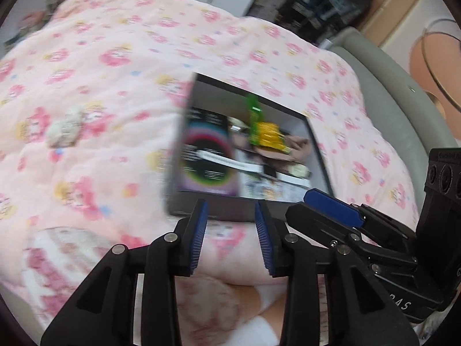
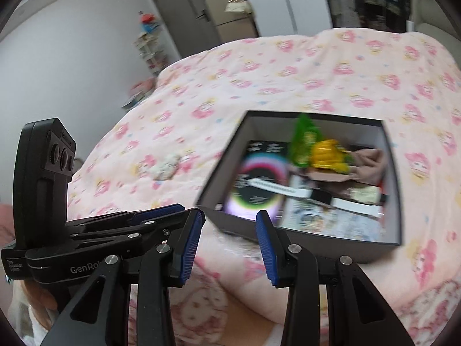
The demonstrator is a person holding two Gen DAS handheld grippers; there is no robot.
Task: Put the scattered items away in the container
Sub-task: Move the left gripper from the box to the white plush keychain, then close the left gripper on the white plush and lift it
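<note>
Both claws hang over bed, side by side. Left gripper (image 1: 230, 236) jaws parted, nothing between pads. Right gripper (image 2: 230, 242) likewise parted, empty. Dark box (image 2: 305, 232) sits on pink floral quilt (image 1: 115, 66), lid off, just beyond fingertips. Inside: green-yellow packet (image 2: 319, 150), white-strapped watch (image 2: 294, 191), beige cloth (image 2: 371, 161), printed booklets. Small fluffy white toy (image 1: 64, 128) lies loose on quilt, left of box, apart from it.

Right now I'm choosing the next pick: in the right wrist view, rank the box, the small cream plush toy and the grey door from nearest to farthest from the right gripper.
1. The box: nearest, its front wall just beyond the right gripper, slightly right.
2. The small cream plush toy: farther up the quilt, to the left.
3. The grey door: farthest, across the room.
</note>
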